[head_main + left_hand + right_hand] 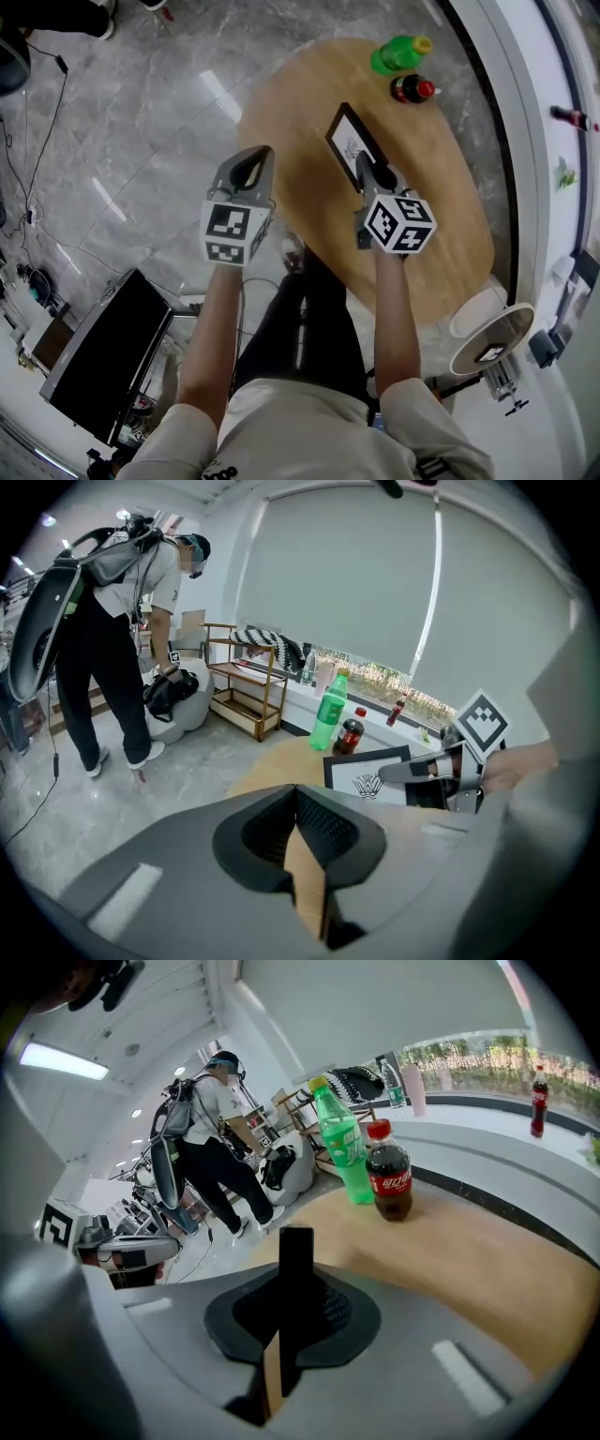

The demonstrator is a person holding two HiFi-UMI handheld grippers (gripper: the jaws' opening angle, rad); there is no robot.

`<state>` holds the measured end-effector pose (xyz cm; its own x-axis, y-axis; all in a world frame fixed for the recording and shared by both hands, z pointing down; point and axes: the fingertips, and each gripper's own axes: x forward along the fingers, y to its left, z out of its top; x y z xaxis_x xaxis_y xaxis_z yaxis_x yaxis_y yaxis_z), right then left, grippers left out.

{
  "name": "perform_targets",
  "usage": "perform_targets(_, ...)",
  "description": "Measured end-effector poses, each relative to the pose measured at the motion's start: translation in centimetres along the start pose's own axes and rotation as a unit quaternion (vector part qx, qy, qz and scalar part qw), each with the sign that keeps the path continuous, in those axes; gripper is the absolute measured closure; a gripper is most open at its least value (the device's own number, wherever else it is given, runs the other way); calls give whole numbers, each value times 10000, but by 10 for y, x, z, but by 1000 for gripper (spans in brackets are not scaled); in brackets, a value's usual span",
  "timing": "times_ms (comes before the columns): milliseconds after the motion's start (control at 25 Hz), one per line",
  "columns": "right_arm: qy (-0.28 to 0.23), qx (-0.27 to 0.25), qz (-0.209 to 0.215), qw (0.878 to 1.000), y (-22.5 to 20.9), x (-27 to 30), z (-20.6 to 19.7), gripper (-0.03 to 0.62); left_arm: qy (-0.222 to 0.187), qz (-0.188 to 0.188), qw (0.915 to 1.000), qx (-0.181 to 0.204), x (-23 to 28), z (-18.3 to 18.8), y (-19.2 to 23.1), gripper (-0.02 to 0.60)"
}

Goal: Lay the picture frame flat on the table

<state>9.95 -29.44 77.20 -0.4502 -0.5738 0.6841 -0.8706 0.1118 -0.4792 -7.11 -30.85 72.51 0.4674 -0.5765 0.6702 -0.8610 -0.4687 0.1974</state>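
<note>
**Right claw [364, 169] holds the picture frame [349, 139] above the table [450, 234]**

The right claw is clenched on one edge of the black picture frame. In the right gripper view that edge shows as a dark strip rising from between the jaws. In the head view the frame reaches out ahead of the claw's tips, tilted, with its printed face turned up over the round wooden table. I cannot tell whether its far edge touches the wood. The left claw [255, 157] hangs well off to the right claw's left, near the table's rim, its jaws together on nothing. A green bottle [398, 53] and a cola bottle [412, 89] stand beyond the frame, apart from it. The step in hand looks like the lowering. Next, the right claw would need to tip the frame down until its back lies on the wood, then let go.
</note>
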Motion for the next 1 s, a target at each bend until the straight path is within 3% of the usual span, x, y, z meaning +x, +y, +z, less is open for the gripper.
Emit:
perform_targets(240,65,316,21,9995,-7,10,-13,579,289,-75,9996,10,5,-17,-2,571)
perform_targets(600,55,974,-108,9952,-33,13,-20,555,242,-165,9996,62,11,-15,-7,571)
perform_targets(1000,188,1276,-149,9915,-52,15,-31,518,334,-260,9991,70,13,-23,-17,571)
